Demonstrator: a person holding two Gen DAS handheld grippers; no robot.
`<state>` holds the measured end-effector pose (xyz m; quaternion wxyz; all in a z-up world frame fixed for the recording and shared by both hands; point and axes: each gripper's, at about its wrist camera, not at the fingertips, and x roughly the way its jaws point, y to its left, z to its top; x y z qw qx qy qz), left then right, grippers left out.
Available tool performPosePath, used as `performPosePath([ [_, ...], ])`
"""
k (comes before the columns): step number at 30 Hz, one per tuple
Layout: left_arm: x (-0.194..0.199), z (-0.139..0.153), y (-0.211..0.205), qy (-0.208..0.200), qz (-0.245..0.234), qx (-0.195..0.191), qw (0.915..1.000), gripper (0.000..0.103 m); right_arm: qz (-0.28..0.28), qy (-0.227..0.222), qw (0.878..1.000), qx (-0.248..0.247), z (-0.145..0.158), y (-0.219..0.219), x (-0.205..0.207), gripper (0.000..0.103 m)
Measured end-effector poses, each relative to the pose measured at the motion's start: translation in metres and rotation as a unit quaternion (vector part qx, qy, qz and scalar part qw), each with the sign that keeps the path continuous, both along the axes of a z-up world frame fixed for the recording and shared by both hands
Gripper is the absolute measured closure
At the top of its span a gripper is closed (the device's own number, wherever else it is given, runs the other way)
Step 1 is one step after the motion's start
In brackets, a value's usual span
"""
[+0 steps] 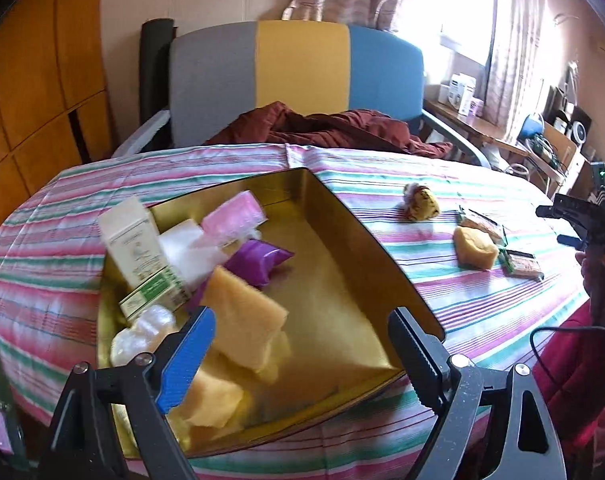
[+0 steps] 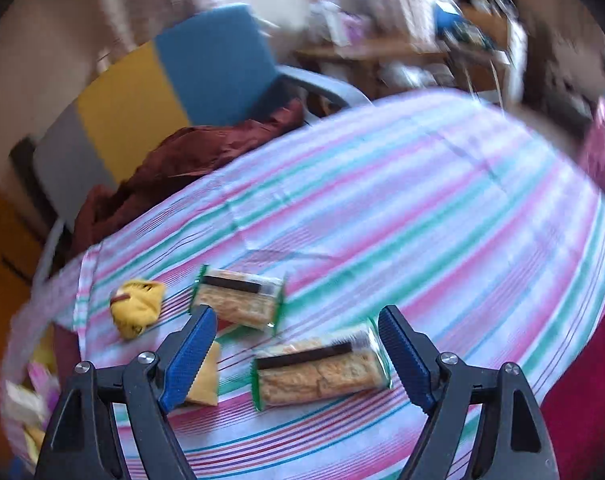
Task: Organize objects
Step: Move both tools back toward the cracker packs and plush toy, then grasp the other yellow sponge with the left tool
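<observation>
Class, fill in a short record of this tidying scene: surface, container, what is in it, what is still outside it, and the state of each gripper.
surface: table with striped cloth
container: gold tin, open
in the tin: purple pouch, pink packet, white carton, yellow sponges
outside the tin: two cracker packs, yellow sponge, yellow soft toy
left gripper: open, empty, over the tin
right gripper: open, nearer cracker pack between its jaws, not gripped

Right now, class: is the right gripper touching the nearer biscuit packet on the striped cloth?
Apart. The right wrist view shows the right gripper open, its blue fingers standing either side of the biscuit packet with striped cloth visible between.
</observation>
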<state>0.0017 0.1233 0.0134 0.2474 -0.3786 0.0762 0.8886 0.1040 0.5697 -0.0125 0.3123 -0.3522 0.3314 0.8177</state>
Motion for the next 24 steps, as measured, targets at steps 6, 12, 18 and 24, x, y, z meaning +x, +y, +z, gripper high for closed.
performPosePath([
  [6,-0.008,0.005,0.037,0.009,-0.030,-0.005,0.9995,0.014,-0.053,0.044,0.996,-0.063,-0.007,0.020,0.026,0.016],
  [12,-0.017,0.010,0.079,0.000,-0.066,-0.003,0.9978,0.014,-0.029,0.038,0.997,-0.065,-0.007,0.016,0.019,0.016],
  [18,-0.017,0.003,0.125,-0.009,-0.105,-0.018,0.9943,0.014,-0.017,0.036,0.996,-0.083,-0.015,0.017,0.014,0.016],
  [24,-0.014,-0.005,0.171,-0.018,-0.148,-0.030,0.9884,0.014,-0.005,0.029,0.996,-0.088,-0.018,0.015,0.012,0.016],
])
